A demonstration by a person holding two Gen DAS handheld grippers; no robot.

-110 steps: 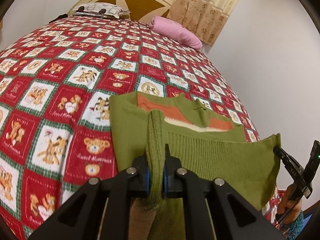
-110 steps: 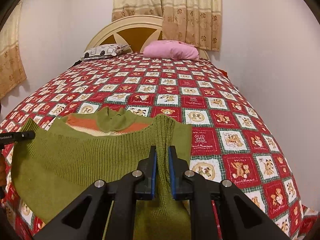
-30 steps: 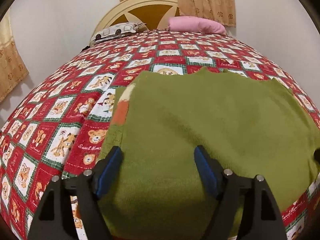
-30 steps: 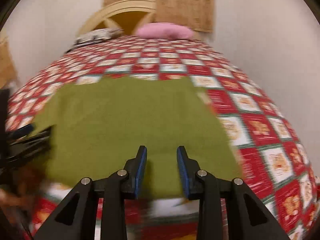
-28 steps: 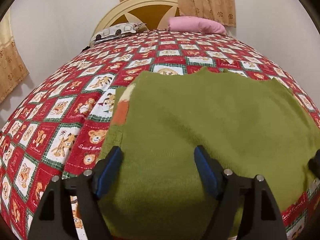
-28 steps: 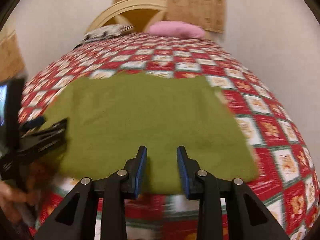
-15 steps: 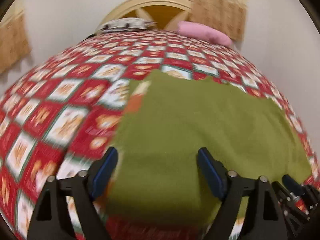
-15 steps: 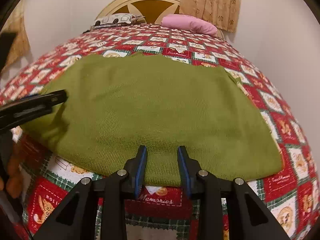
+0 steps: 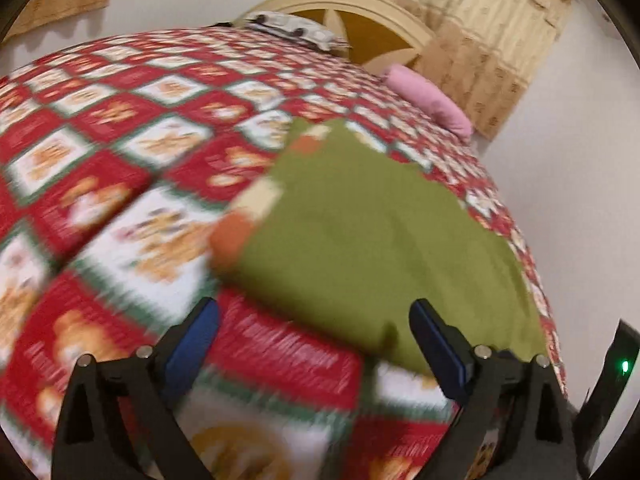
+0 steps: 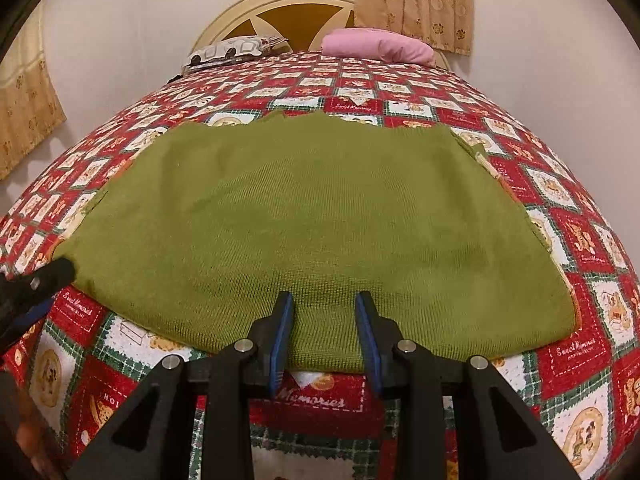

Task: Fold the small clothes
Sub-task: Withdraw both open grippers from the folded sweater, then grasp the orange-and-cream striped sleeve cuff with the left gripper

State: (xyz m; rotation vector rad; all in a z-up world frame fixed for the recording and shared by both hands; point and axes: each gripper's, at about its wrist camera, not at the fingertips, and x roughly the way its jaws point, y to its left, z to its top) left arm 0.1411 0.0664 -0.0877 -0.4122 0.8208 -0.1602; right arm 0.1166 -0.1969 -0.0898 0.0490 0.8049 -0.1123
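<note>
A green knit sweater (image 10: 320, 208) lies folded flat on the bed, its near hem toward me. My right gripper (image 10: 324, 310) hovers over the middle of that hem, jaws a little apart, the cloth lying flat under them and not pinched. In the blurred left wrist view the sweater (image 9: 380, 240) sits up and to the right, an orange and cream stripe (image 9: 236, 232) peeking out at its left edge. My left gripper (image 9: 312, 320) is by the sweater's near left corner, its jaws opening wide with only quilt and a corner of cloth beyond them. One left finger (image 10: 52, 276) shows at the sweater's left corner.
The red teddy-bear quilt (image 10: 592, 248) covers the whole bed. A pink pillow (image 10: 376, 46) and a patterned pillow (image 10: 232, 52) lie by the cream headboard (image 10: 280, 8). A white wall runs along the bed's right side. A hand (image 10: 24, 432) shows at lower left.
Both grippers earlier held the sweater's hem up; it now lies flat and released. My left gripper has swung left, rolled and spread wider. My right gripper has sunk closer to the hem.
</note>
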